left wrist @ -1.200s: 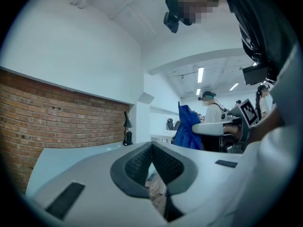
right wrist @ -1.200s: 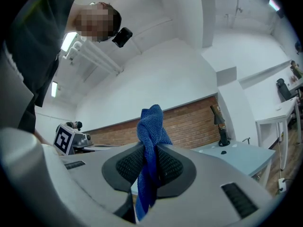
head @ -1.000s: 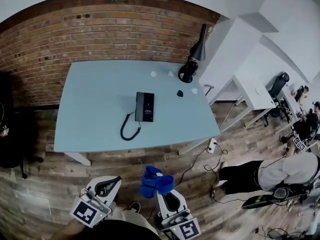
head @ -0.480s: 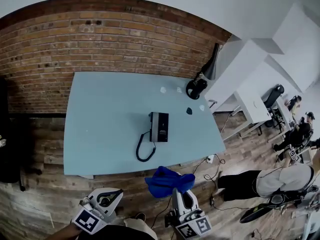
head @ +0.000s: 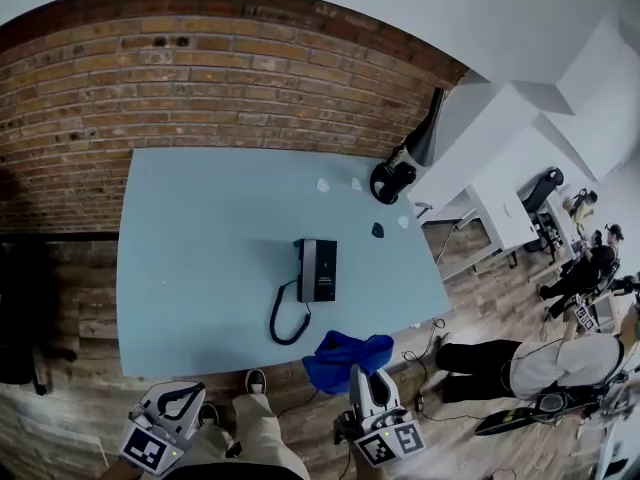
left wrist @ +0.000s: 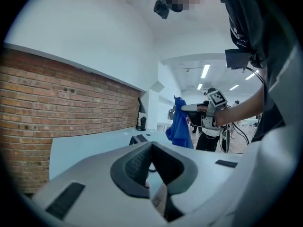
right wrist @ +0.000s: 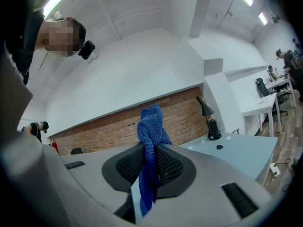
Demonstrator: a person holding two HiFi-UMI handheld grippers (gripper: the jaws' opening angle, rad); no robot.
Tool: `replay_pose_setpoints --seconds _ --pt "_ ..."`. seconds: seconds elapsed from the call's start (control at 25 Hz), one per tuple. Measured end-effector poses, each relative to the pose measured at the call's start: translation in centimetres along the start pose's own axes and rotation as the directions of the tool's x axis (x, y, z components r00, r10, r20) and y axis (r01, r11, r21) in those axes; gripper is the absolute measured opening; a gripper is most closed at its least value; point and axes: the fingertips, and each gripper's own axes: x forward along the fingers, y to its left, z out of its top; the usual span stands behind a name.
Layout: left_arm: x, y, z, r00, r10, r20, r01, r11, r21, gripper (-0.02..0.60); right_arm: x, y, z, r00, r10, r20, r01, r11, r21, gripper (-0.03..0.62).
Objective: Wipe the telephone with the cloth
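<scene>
Left tongs [left wrist: 150, 162]: jaws fully closed, pad against pad, nothing between them. They are held low at the near left, short of the tabletop edge.

Right tongs [right wrist: 150, 162]: jaws clamped on a royal-blue terry cloth [right wrist: 150, 141]. The cloth is bunched above the pads and trails below them in a loose fold. In the head view it covers part of the tabletop's near edge; whether it touches cannot be judged. It is apart from the telephone.

Task item: a black corded desk telephone with a grey central panel [head: 317, 270]. It lies flat, roughly mid-tabletop and right of centre, long side running away from the viewer, handset seated along its left side. Its black coiled cord [head: 283, 320] loops towards the near edge. The housing is too small to judge for dirt.

Surface: a pale blue rectangular tabletop [head: 200, 248], plain and matt. Near the far right corner lie a small dark object [head: 377, 230] and a few small white objects [head: 324, 184], not identifiable. A black desk lamp with a round base [head: 392, 180] stands at that corner.

Room: a dark wood-plank floor [head: 60, 408] underfoot; a red-brick wall [head: 220, 78] directly behind the tabletop, with white wall above. To the right are white desks [head: 500, 193], and a person in a light top [head: 560, 353] low on the floor.
</scene>
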Motion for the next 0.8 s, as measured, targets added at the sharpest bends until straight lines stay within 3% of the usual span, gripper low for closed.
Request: replay_pose_setpoints --seconds 0.4,0.6,0.8 --pt "8.3 4.6 3.1 0.984 0.172 -0.043 -0.175 0.982 -0.072 0.015 13.4 -8.7 -2.4 0.992 0.104 -0.071 -0.104 0.995 0.004 0.074" --pt "11.2 6.7 4.8 0.963 0.269 -0.026 -0.271 0.960 -0.076 0.015 20.5 -11.3 -3.1 0.977 0.188 -0.106 -0.184 0.982 0.042 0.074" --pt "12.5 7.3 4.4 0.945 0.328 -0.018 -0.328 0.937 -0.121 0.015 24.3 -12.8 -3.3 0.961 0.232 -0.152 -0.232 0.972 0.022 0.074"
